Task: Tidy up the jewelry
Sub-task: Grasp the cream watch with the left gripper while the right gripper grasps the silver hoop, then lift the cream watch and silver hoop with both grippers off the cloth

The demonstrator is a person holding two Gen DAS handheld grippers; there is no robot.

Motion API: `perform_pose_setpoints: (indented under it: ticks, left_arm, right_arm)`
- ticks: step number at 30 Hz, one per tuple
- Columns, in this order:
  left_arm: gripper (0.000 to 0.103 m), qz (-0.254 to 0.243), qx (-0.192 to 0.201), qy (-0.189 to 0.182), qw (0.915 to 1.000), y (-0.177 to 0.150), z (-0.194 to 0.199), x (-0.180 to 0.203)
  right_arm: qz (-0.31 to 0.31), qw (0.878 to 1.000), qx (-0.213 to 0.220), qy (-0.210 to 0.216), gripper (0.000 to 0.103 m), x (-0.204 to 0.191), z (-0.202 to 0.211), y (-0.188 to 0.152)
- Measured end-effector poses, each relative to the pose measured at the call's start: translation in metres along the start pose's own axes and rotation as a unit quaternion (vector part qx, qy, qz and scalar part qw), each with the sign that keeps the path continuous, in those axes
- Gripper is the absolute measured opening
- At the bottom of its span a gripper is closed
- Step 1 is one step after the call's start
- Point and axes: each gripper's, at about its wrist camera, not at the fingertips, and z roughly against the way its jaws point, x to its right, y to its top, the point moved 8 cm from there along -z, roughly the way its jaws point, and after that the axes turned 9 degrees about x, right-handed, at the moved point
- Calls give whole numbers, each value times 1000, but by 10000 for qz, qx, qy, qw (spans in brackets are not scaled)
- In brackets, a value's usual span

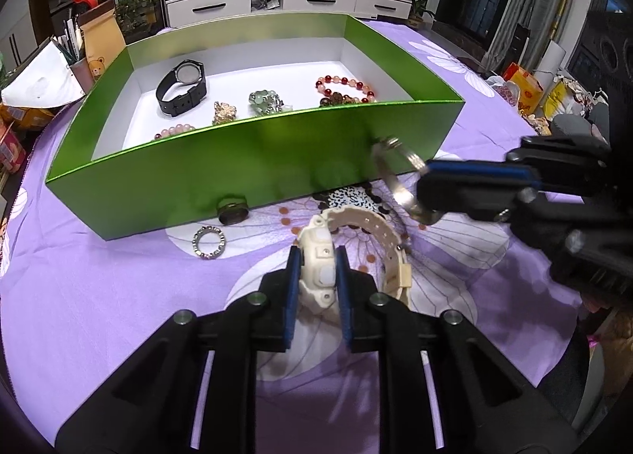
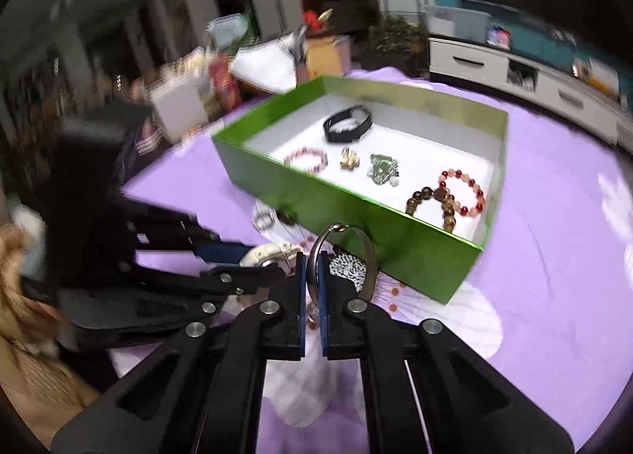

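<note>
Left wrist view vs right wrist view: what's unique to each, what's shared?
Only the left wrist view: the left claw shut on the cream watch's case, and the dark ring sharply against the box front.

Only the right wrist view: the right claw shut on the silver bangle seen head-on, and the brown bead bracelet whole.

Both: green box, black watch, red bead bracelet, beaded ring on the purple cloth.
</note>
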Motion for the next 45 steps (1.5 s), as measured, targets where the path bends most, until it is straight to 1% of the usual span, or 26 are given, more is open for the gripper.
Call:
perform_pose_setpoints:
  ticks: [3, 8, 13, 19, 30, 39, 45]
  left_arm:
    - [17, 40, 72, 8, 10000, 2, 5, -4]
    - [17, 184, 182, 10, 9997, 5, 17, -11]
    - [17, 394, 308, 4, 9988, 7, 30, -18]
    - [17, 648, 418, -2, 9970, 7, 46, -30]
    - [17, 1047, 595, 189, 9925, 7, 68, -58]
    - [17, 1112, 705, 234, 9910, 9, 78, -62]
    - [17, 1115, 751, 212, 9907, 11, 81, -61]
  right_arm:
    - [-566, 9977, 346, 114, 5, 8, 14, 3]
    - [-1030, 9922, 697, 48, 5, 12, 30, 2]
    - [-1433, 9857, 879, 73, 5, 11, 38, -2]
    - [-1720, 9803, 970, 87, 5, 5, 41, -9]
    - [-1670, 9799, 1093, 42, 5, -5, 54, -9]
    - [-1642, 9788, 1219, -126, 5, -8, 66, -5]
    - [-1598, 9791, 1250, -121, 5, -12, 69, -3]
